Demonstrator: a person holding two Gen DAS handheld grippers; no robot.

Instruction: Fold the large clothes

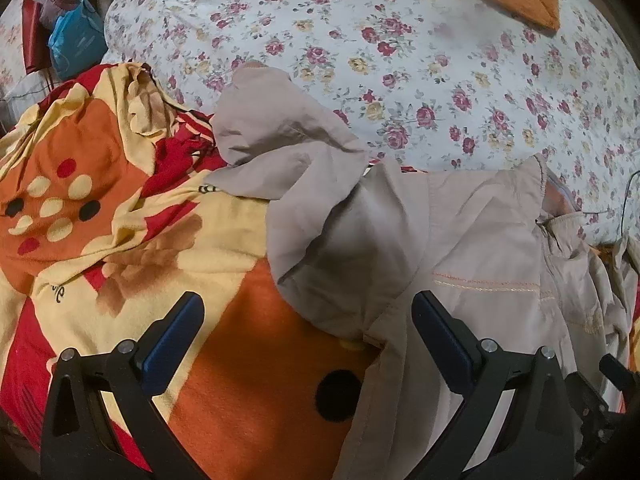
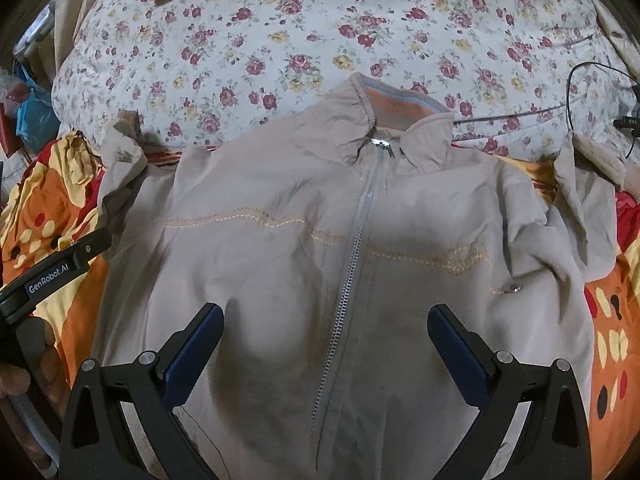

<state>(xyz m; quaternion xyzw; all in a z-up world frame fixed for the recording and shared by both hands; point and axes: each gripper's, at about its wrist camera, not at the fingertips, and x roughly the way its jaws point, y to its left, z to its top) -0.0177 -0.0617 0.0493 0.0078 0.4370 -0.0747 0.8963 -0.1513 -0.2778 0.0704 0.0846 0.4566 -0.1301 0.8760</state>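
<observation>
Both tools, left (image 1: 306,334) and right (image 2: 325,346), gape empty over jacket (image 2: 320,240); I'd pinch its crumpled sleeve (image 1: 280,140), fold inward across bed.

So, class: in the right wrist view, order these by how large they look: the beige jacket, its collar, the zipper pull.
1. Beige jacket
2. Collar
3. Zipper pull

Jacket (image 2: 280,280): matt beige cloth, creased; zipper (image 2: 344,292) metal. Blanket (image 1: 248,380) fuzzy fleece. Tongs (image 2: 326,344) matt black plastic.
</observation>
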